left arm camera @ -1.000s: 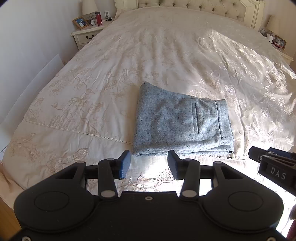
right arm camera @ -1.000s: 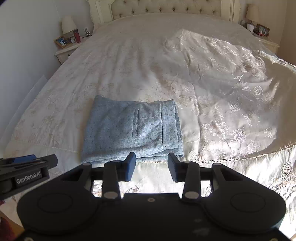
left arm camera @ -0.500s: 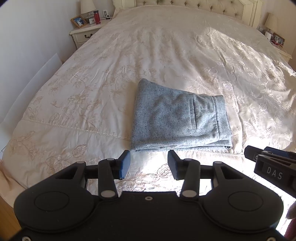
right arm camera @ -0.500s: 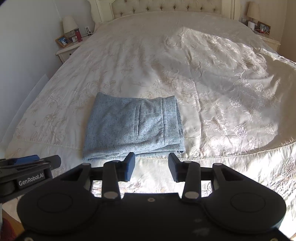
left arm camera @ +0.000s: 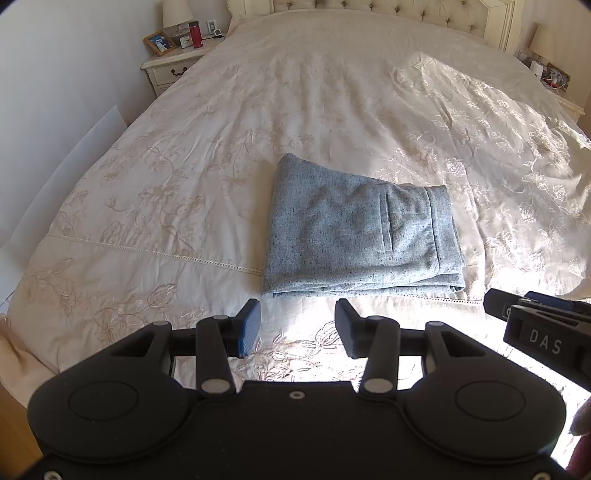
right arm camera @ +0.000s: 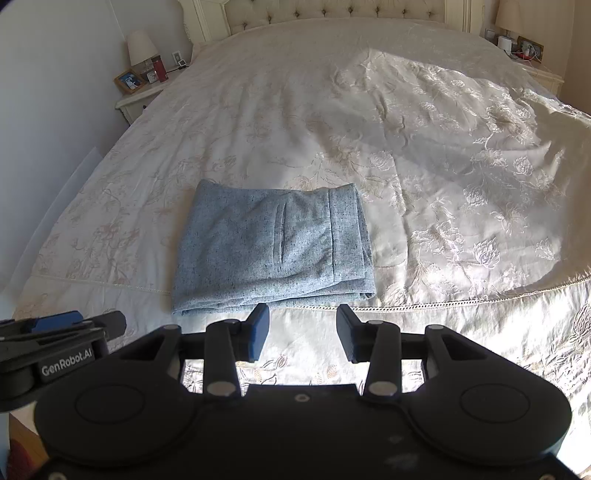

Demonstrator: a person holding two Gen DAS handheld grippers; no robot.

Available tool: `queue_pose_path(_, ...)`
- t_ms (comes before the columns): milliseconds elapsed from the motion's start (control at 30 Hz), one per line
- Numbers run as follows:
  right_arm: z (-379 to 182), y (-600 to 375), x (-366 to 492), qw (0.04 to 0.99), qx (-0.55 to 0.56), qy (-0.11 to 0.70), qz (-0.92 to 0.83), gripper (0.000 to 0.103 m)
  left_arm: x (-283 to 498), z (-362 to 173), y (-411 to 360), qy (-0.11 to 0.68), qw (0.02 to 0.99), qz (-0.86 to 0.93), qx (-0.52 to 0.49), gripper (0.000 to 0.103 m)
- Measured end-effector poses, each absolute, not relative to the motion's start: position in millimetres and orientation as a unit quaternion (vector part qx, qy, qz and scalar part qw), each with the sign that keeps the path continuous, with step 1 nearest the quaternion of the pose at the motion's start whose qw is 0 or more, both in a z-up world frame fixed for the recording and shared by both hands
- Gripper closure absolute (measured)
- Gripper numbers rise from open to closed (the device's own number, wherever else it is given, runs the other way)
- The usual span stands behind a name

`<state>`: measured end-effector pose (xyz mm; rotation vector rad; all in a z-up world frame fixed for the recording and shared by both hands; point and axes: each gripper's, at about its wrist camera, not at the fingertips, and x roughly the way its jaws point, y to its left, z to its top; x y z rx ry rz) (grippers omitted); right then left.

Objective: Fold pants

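Grey-blue flecked pants [left arm camera: 358, 232] lie folded into a compact rectangle on the cream embroidered bedspread [left arm camera: 184, 206], waistband at the right, a back pocket slit showing on top. They also show in the right wrist view [right arm camera: 273, 251]. My left gripper [left arm camera: 297, 330] is open and empty, hovering above the bed's near edge, short of the pants. My right gripper [right arm camera: 303, 332] is open and empty, also just short of the pants' near edge. Each gripper shows in the other's view: the right one [left arm camera: 539, 325], the left one [right arm camera: 59, 332].
The bed's tufted headboard [left arm camera: 406, 11] is at the far end. A nightstand [left arm camera: 173, 70] with a lamp, a photo frame and a red bottle stands at the far left; another nightstand [right arm camera: 532, 70] is at the far right. A white wall runs along the left.
Both grippers have drawn back and up from the pants, which now sit farther off in both views. The jaws stay open. The pants have not moved.
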<state>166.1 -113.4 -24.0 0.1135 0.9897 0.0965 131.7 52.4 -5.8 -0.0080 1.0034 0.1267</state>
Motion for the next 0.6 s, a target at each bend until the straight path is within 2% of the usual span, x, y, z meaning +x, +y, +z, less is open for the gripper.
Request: queue_pose_path(600, -28.2, -108.9, 170.4, 0.873, 0.047, 0.482, 0.058, 0.06, 131.7, -9.0, 51.1, 0.481, 0.875, 0.062, -0.002, 0.05)
